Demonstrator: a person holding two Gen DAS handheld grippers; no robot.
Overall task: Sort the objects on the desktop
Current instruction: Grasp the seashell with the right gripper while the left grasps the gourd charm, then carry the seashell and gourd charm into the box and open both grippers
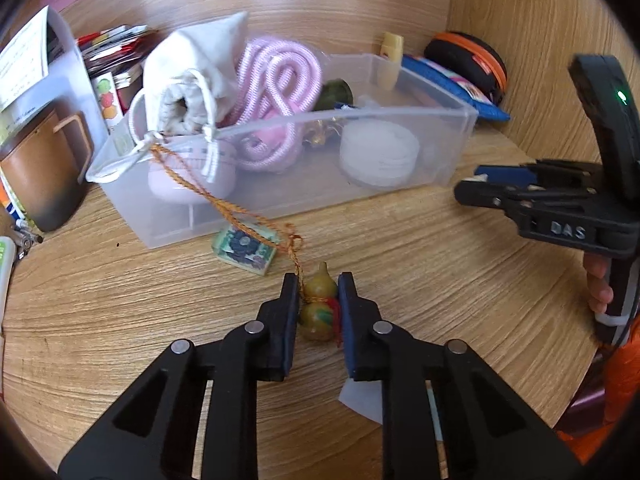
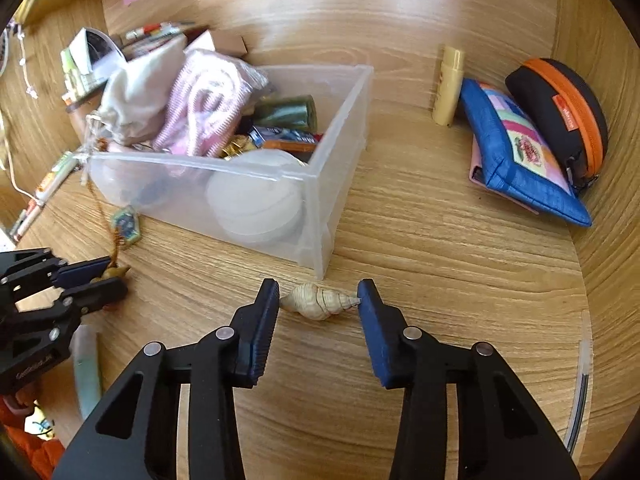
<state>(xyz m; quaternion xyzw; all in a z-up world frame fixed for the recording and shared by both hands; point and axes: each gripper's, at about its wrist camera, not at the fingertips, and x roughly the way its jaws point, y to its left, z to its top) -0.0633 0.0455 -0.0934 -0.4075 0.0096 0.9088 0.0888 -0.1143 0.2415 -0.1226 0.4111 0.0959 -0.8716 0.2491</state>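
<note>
My left gripper point(image 1: 318, 288) is shut on a small yellow-green gourd charm point(image 1: 319, 306) just above the wooden desk. Its orange braided cord point(image 1: 224, 204) runs up over the rim of the clear plastic bin point(image 1: 280, 196), past a small green square pendant point(image 1: 245, 250). My right gripper point(image 2: 319, 294) is open around a beige spiral seashell point(image 2: 318, 301) lying on the desk; the shell's tip touches the right finger. The left gripper also shows in the right wrist view point(image 2: 98, 276), and the right gripper shows in the left wrist view point(image 1: 476, 186).
The bin point(image 2: 320, 216) holds a white drawstring pouch point(image 1: 188, 80), pink rope point(image 1: 276, 76), a white round case point(image 1: 378, 152) and small items. A blue pouch point(image 2: 520, 152), black-orange case point(image 2: 560, 108) and yellow tube point(image 2: 450, 86) sit at the back right. A brown mug point(image 1: 44, 168) stands left.
</note>
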